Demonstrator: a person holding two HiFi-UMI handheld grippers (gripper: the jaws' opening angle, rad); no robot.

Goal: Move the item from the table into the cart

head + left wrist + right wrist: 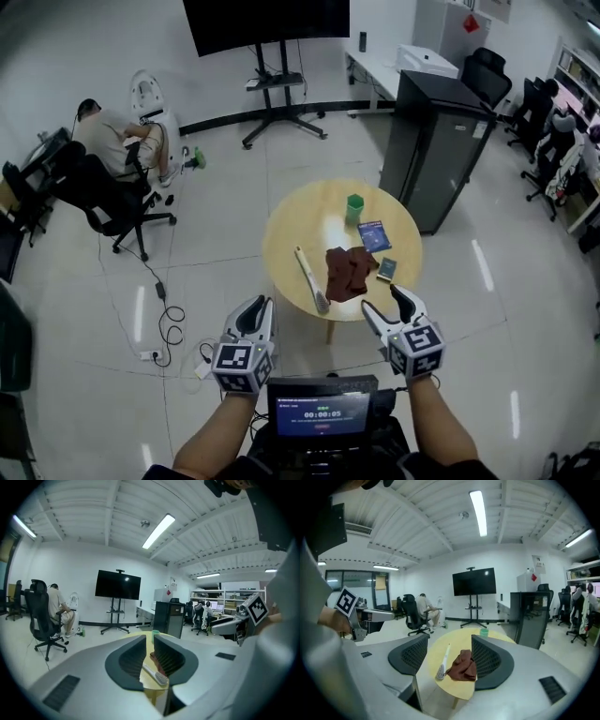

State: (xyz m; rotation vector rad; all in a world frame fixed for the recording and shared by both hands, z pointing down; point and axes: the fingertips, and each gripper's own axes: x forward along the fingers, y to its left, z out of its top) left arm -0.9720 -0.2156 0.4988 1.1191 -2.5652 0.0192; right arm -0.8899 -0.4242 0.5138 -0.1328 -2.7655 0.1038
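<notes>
A round wooden table (305,216) carries a crumpled brown cloth (348,270), a white brush (310,278), a green cup (354,208), a blue book (373,235) and a small card (386,269). Both grippers hover short of the table's near edge. My left gripper (257,314) holds nothing, its jaws a narrow slit apart; its own view shows the brush (154,674) through the slit (149,641). My right gripper (392,306) stands wide open and empty. In its view (449,646) the cloth (461,665) and brush (443,663) lie beyond the jaws. No cart is in view.
A black cabinet (436,150) stands just behind the table on the right. A person sits on an office chair (112,141) at the left, with cables (169,323) across the floor nearby. A TV stand (277,94) is at the back, and desks with chairs (553,141) at the far right.
</notes>
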